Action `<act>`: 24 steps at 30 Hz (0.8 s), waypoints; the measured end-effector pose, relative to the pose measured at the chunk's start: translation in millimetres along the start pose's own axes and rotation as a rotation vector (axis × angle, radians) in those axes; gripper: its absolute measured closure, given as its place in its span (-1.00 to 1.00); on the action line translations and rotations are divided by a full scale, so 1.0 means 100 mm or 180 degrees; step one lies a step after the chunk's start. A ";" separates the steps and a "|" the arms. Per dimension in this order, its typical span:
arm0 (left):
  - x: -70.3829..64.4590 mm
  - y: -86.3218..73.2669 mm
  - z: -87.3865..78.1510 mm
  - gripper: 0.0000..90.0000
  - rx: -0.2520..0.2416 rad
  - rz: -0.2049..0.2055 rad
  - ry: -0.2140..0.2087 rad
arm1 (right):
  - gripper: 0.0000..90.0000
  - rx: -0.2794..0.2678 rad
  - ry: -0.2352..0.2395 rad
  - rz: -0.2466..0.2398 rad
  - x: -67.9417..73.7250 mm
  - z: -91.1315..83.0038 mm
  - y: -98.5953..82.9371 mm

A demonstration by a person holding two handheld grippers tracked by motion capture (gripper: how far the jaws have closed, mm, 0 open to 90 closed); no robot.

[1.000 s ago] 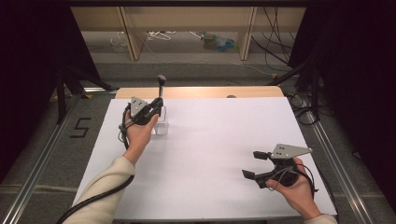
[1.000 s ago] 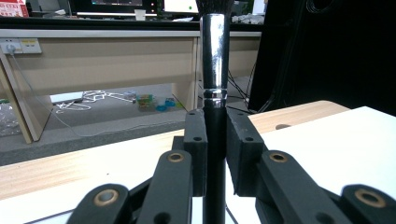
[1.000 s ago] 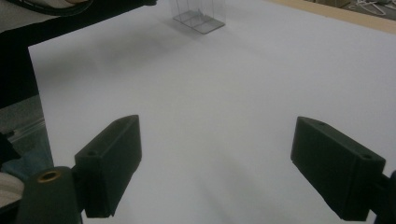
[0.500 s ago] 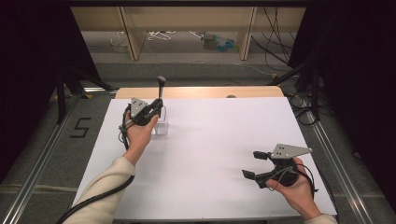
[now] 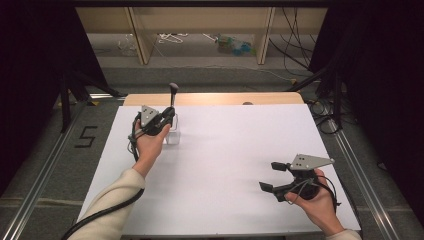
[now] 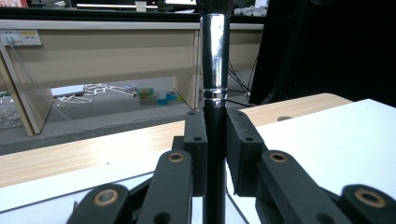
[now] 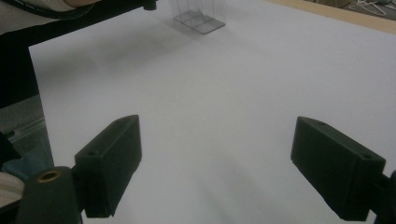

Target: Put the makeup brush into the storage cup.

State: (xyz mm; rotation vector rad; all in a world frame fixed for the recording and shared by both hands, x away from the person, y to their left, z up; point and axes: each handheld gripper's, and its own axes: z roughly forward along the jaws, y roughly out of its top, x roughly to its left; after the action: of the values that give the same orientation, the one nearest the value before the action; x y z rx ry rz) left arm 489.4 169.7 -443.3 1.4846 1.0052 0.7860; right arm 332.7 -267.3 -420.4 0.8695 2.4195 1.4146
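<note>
Brush upright in left grip, over clear holder; right side idle.

Nearest: right gripper point(image 5: 274, 176) hovers low over the white counter point(image 5: 235, 150), fingers point(image 7: 109, 165) spread wide, nothing between them. Farther: left gripper point(image 5: 169, 116) has its fingers point(image 6: 196, 149) pinching the black handle of the makeup brush point(image 6: 215, 84), bristles above them, clear holder point(image 5: 172, 136) just below. Judgement: grasp done; whether seating or lifting out remains, cannot tell.

White table point(image 5: 225, 150), wooden shelving point(image 5: 200, 20) behind
</note>
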 end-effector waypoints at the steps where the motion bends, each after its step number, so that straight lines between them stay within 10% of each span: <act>1: 0.00 0.00 0.00 0.75 0.0000 -0.0002 0.0001 | -0.62 0.0000 -0.0005 -0.0005 0.00 0.00 0.00; 24: 0.00 -0.05 0.01 0.75 0.0065 -0.0003 0.0009 | -0.62 0.0002 0.0004 0.0000 0.00 0.00 0.00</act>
State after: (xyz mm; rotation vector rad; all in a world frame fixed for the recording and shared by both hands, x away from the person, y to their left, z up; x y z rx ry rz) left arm 489.1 169.3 -448.1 1.5008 1.0187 0.7792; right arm 332.7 -267.3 -420.4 0.8690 2.4211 1.4149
